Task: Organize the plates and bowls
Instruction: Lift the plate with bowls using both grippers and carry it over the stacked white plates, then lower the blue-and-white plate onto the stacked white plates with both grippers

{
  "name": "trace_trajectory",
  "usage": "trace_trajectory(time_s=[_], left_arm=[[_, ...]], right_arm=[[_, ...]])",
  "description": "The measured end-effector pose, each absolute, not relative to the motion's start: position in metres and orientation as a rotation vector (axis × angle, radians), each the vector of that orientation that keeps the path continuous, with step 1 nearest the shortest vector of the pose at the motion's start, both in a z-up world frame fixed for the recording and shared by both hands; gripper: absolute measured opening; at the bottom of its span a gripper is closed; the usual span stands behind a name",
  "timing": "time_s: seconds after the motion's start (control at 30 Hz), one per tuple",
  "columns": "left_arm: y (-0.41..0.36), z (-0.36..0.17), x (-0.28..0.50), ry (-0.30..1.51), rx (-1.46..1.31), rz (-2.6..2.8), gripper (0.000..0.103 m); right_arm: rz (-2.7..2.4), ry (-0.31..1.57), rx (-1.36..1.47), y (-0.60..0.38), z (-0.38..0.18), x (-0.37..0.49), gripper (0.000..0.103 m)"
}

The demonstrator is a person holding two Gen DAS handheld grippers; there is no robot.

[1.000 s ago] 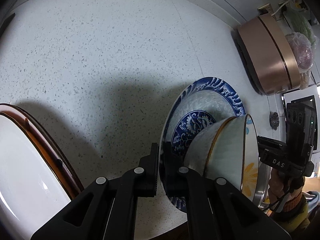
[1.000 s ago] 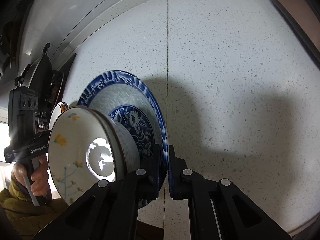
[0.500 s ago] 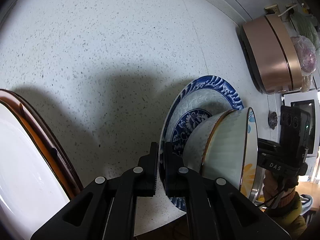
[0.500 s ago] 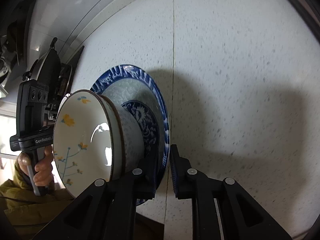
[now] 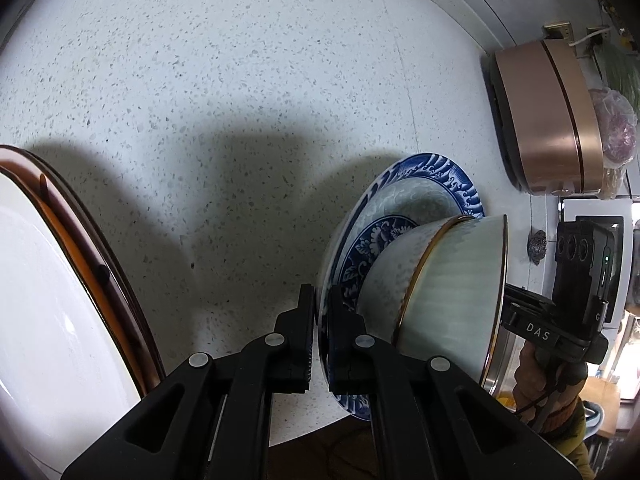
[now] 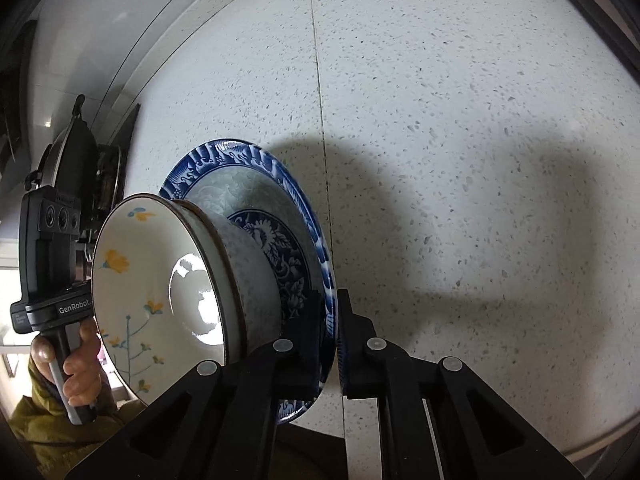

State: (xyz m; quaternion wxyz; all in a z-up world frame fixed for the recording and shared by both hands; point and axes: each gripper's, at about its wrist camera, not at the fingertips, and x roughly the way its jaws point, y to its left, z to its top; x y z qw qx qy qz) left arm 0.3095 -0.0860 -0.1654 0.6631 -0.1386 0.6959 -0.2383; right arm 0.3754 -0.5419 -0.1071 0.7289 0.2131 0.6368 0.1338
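A blue-and-white patterned plate (image 5: 424, 188) carries a pale bowl (image 5: 452, 280) with a gold rim line and yellow flowers inside (image 6: 160, 288). My left gripper (image 5: 320, 340) is shut on the plate's rim from one side. My right gripper (image 6: 332, 340) is shut on the plate's (image 6: 240, 168) rim from the opposite side. Both hold plate and bowl above the speckled white counter (image 5: 224, 92), casting a shadow on it.
A white oval dish on a brown-rimmed tray (image 5: 48, 280) lies at the left of the left wrist view. A copper-coloured appliance (image 5: 548, 120) stands by the wall at the right. A dark pot lid (image 6: 76, 148) stands at the counter's far left in the right wrist view.
The plate with the bowl has been carried a little along the counter with both grippers still on its rim; the shadow under it has spread wider.
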Motion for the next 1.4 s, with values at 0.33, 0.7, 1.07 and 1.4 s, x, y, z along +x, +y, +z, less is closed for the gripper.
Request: trace_trajectory(time_s=[0.33, 0.7, 1.07, 1.4], left_arm=[[-0.067, -0.135, 0.321, 1.535, -0.375, -0.543, 0.000], [0.058, -0.089, 0.303, 1.429, -0.492, -0.366, 0.000], [0.179, -0.119, 0.269, 1.442, -0.556, -0.203, 0.000], [0.179, -0.152, 0.282, 1.479, -0.488, -0.312, 0.000]], right_arm=[[0.251, 1.385, 0.475, -0.536, -0.072, 0.387, 0.008], [0.422, 1.370, 0.332, -0.436, -0.026, 0.415, 0.008], [0.597, 1.449, 0.234, -0.297, -0.062, 0.423, 0.008], [0.502, 1.410, 0.227, -0.264, -0.083, 0.412, 0.007]])
